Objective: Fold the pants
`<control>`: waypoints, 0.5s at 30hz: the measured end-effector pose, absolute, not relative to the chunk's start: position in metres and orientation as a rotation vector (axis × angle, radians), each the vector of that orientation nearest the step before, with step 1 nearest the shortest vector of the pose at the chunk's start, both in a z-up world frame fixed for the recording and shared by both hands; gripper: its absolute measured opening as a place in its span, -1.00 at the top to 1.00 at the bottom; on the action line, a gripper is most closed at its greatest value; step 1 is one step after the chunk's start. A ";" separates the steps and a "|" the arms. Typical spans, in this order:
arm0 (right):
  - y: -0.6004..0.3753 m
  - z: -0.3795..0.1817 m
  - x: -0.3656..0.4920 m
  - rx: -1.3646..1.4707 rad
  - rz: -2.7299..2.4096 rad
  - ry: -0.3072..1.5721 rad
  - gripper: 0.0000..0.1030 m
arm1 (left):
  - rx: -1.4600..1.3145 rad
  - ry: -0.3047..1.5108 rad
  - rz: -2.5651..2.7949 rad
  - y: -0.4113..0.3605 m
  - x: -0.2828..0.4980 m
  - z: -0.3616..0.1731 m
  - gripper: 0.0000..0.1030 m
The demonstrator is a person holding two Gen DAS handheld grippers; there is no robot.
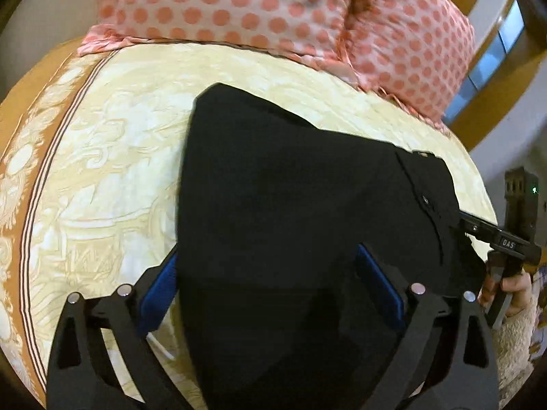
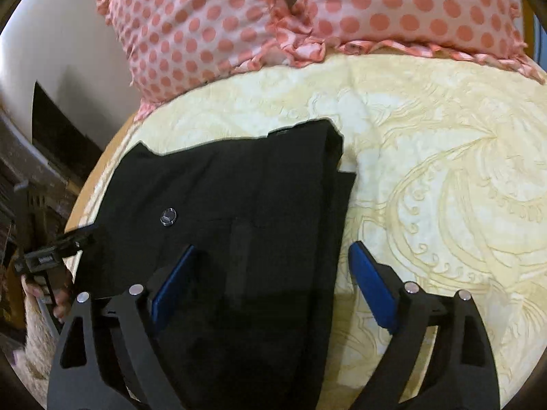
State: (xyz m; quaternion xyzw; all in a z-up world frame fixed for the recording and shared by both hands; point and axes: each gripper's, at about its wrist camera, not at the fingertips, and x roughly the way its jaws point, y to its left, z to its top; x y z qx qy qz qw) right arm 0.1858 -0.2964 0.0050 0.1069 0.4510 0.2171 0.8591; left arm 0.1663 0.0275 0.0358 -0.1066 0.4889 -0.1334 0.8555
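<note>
My black cloth pants (image 1: pixel 290 205) lie partly folded on the cream patterned bed (image 1: pixel 112 157), both claws (image 1: pixel 270 290) (image 2: pixel 273 287) spread, empty; folds remain.

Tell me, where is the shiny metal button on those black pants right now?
In the right wrist view the metal button sits left of centre on the black pants, spread on the cream bedspread, below the pink dotted pillows.

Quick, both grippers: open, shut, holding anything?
Left gripper: open over the pants, gripping nothing.
Right gripper: open over the pants' edge, gripping nothing.
</note>
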 end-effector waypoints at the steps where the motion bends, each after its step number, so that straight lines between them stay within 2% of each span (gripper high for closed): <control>1: -0.296 0.005 0.185 0.213 0.461 0.950 -0.57 | -0.216 1.034 -0.293 0.025 0.169 0.036 -0.85; 4: -0.293 0.008 0.179 0.160 0.463 0.924 -0.41 | -0.192 1.034 -0.296 0.020 0.168 0.037 -0.78; 6: -0.293 0.010 0.175 0.129 0.471 0.905 -0.38 | -0.183 1.019 -0.302 0.017 0.166 0.040 -0.69; 13: -0.292 0.005 0.182 0.117 0.478 0.904 -0.42 | -0.143 1.047 -0.291 0.015 0.176 0.037 -0.63; 15: -0.290 0.005 0.181 0.095 0.482 0.892 -0.36 | -0.149 1.051 -0.297 0.016 0.180 0.036 -0.57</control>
